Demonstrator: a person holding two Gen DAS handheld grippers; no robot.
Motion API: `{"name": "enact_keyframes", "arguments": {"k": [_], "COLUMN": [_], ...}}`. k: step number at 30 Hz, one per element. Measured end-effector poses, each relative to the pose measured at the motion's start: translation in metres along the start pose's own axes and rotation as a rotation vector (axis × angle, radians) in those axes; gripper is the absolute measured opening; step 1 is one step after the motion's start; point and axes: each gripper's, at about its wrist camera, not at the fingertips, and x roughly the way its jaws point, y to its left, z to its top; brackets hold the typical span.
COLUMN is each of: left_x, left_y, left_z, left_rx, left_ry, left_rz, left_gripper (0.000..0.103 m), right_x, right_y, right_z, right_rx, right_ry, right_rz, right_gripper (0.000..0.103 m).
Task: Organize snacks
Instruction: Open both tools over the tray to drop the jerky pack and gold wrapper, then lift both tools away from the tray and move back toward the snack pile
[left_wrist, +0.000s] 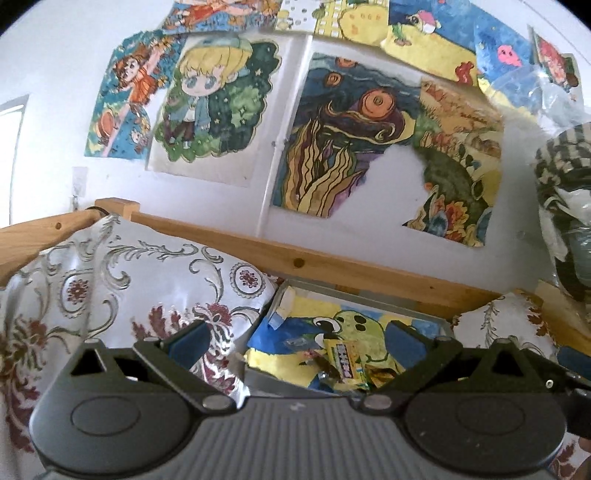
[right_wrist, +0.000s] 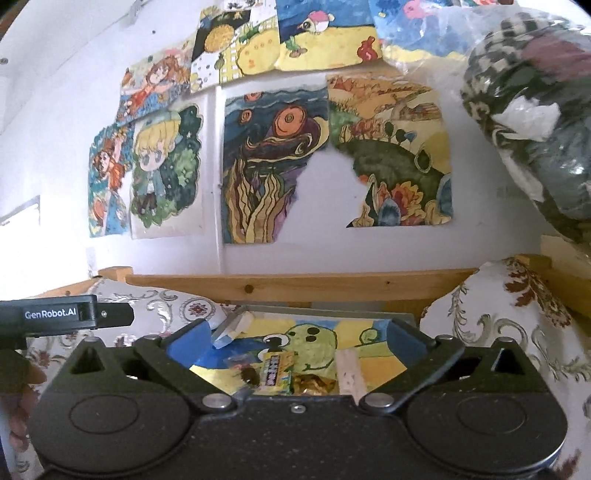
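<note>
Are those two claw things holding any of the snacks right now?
No. Both are open and empty: the left hand-held gripper and right hand-held gripper sit above the yellow snack packet without touching it.

text: "GenRobot.AI" | on: left gripper side | snack pack print: unreadable

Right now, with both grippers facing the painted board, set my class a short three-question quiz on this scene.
1. True or false: the left gripper is shut on a snack.
2. The yellow snack packet lies on: A) the floral cushion B) the painted board C) the wooden rail.
3. Fill in: the gold-wrapped snack lies to the ____ of the yellow packet in the right wrist view.

Key: 1 false; 2 B; 3 right.
</note>
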Motion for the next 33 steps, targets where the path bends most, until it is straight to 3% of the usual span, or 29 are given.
{"name": "enact_keyframes", "arguments": {"k": [14,33], "left_x": [-0.063,-0.112], "left_y": [0.011,0.03], "left_z": [-0.045,-0.087], "left_rx": [0.009,0.008], "left_ry": [0.002,0.107], "left_rz": [0.007,0.006], "left_gripper": [0.103,0.103], "right_x": [-0.079,-0.126], "right_y": [0.01,0.027], "right_z": [-0.03,-0.06], "right_rx": [0.002,-0.009], "right_ry": [0.024,0.131], "right_rz": [-0.012,-0.047], "right_gripper": [0.102,0.102]}}
